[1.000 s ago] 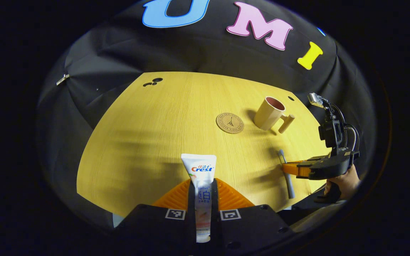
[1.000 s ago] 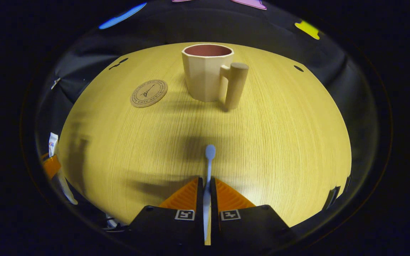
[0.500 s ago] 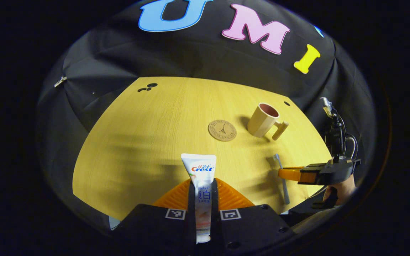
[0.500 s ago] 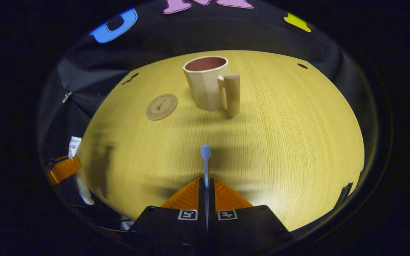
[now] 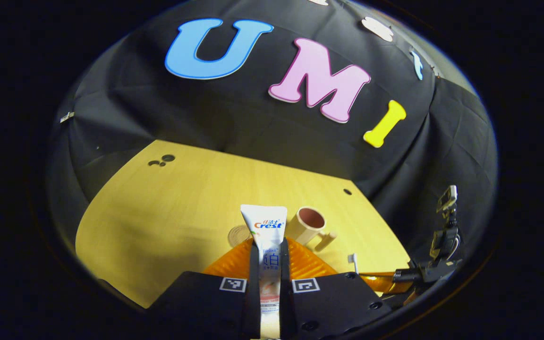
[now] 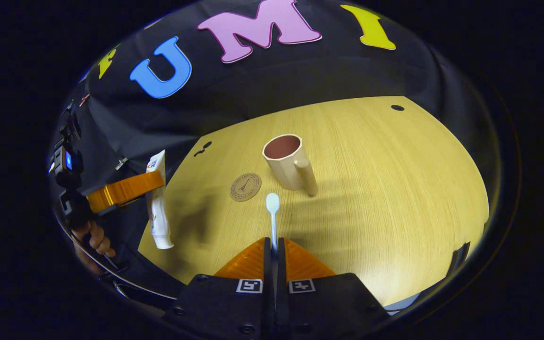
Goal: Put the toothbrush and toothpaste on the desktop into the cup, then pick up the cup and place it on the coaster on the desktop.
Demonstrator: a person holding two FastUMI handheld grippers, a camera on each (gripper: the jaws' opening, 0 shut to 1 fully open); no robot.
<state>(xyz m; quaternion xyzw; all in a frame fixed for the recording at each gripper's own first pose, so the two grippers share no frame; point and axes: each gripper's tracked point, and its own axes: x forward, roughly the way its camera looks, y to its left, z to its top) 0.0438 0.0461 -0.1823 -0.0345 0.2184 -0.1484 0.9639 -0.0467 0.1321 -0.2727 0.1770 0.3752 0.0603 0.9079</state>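
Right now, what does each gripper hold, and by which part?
Left gripper clamps the toothpaste around its middle. Right gripper clamps the toothbrush on its handle, head pointing forward.

In the left gripper view the coaster (image 5: 238,234) is half hidden by the toothpaste (image 5: 266,226); the toothbrush (image 5: 353,262) handle is covered below its head.

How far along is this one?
Done: both items are picked up, the toothpaste clamped in the left gripper, the toothbrush in the right gripper, above the desk. Left: the cup is empty and stands beside the coaster, so both drops and the cup move remain.
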